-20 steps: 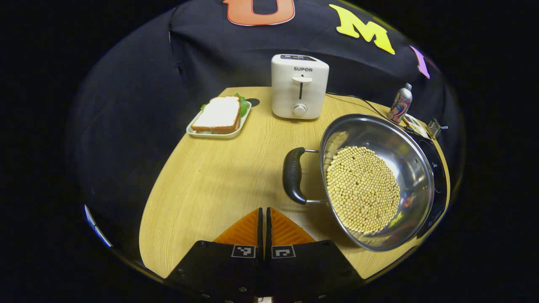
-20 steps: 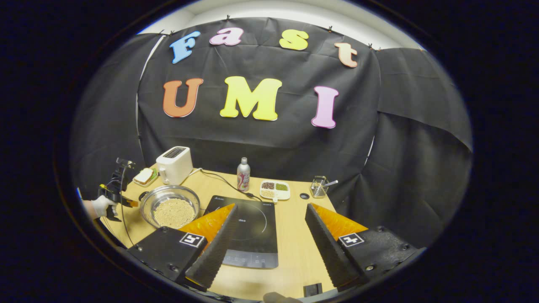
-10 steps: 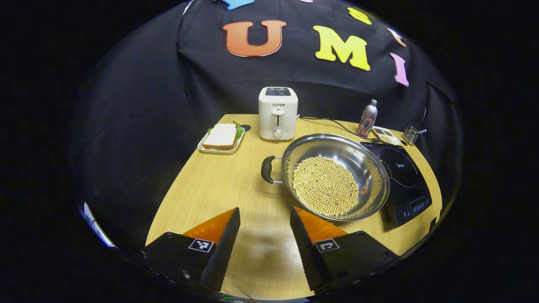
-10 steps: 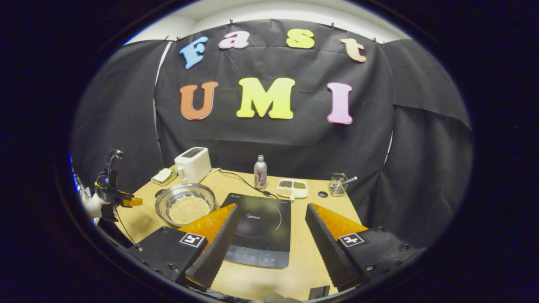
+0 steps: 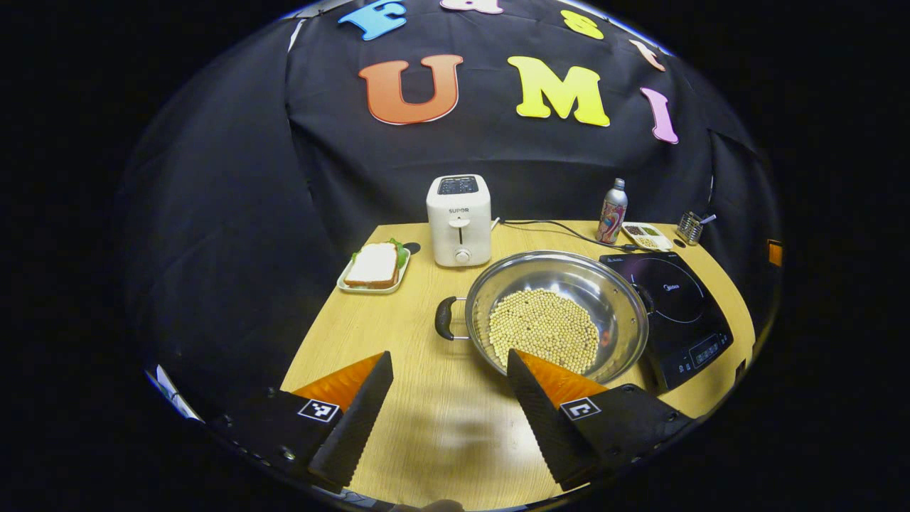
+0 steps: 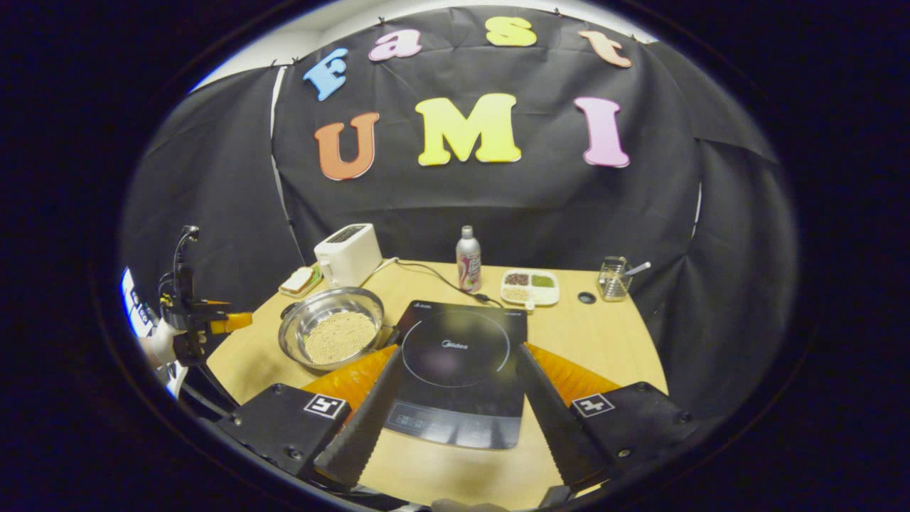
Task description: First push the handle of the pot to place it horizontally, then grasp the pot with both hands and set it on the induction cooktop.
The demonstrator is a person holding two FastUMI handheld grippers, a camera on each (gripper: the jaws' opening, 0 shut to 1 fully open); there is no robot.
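Left claw (image 5: 448,398) spread wide, holding nothing, hovering over bare worktop (image 5: 370,334) at the near edge. Right claw (image 6: 455,398) also spread, empty, its fingers framing the front of the induction cooktop (image 6: 455,370).

Pot (image 5: 554,313): steel, shallow, carrying a layer of pale yellow beans. It sits on the worktop just left of the cooktop, rim close against the cooktop's edge, not on it. Black handle (image 5: 445,318) points left, away from the cooktop; the pot's opposite side is too dark in the left gripper view to make out.

Writing: cooktop glass shows a brand mark near the ring, too small to read with confidence. White toaster (image 5: 459,219) has a printed word on its front face. Can (image 5: 611,212) has a patterned label, illegible.

Behind the pot: sandwich on a pale tray (image 5: 375,266), left of the toaster. Divided dish (image 6: 530,286) and wire holder (image 6: 614,278) along the back.
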